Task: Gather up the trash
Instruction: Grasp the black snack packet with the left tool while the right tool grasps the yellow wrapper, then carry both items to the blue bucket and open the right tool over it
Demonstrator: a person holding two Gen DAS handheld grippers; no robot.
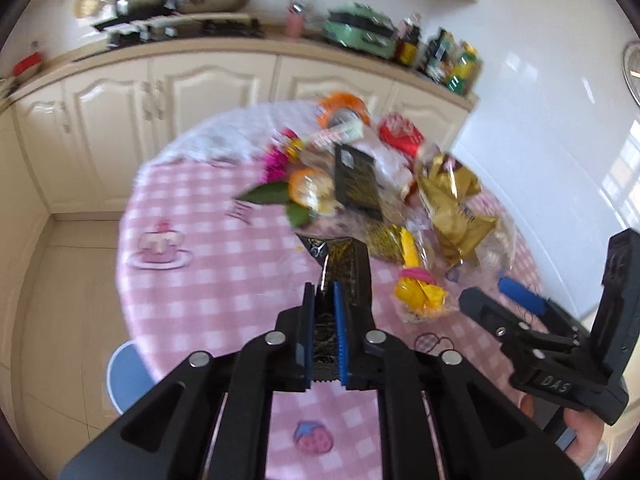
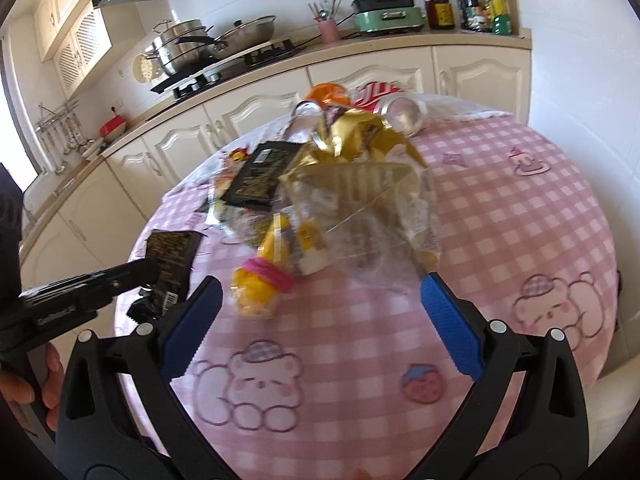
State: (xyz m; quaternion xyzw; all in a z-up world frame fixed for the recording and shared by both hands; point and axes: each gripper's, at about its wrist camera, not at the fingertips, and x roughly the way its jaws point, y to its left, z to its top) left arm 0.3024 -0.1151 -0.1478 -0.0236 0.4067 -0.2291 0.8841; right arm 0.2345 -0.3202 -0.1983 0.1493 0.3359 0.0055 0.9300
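Left tongs: the left gripper [image 1: 325,300], black with blue ribbed pads, has its jaws drawn narrow and clamped on a black foil snack wrapper with gold print [image 1: 346,276]. The wrapper stands up between the pads, its upper end poking out beyond the fingertips.
Same grip, right wrist view: the left gripper [image 2: 150,270] comes in from the left edge with the wrapper [image 2: 170,260] in its tips, at the table's near-left rim.
Right tongs: the right gripper [image 2: 320,320] has its jaws spread wide, nothing between the pads; it hovers over the pink-and-white checked tablecloth [image 2: 500,216], aimed at the litter heap.
Nearest litter: a crumpled yellow wrapper with a pink band [image 2: 264,280] lies just ahead of the right gripper's open jaws, a clear crinkled plastic bag [image 2: 360,208] behind it.
Further litter: a gold foil bag [image 2: 352,132], a second flat black packet [image 2: 260,176], a red wrapper [image 2: 376,92], an orange tape roll [image 2: 328,94], all bunched mid-table.
Step in hand (judgement): first piece picked, not yet deposited.
Bin: none visible in either view.
Next move (judgement): carry the held wrapper off without loosening; right gripper must drop onto the yellow wrapper and close.
Risk (judgement): thin foil may slip.
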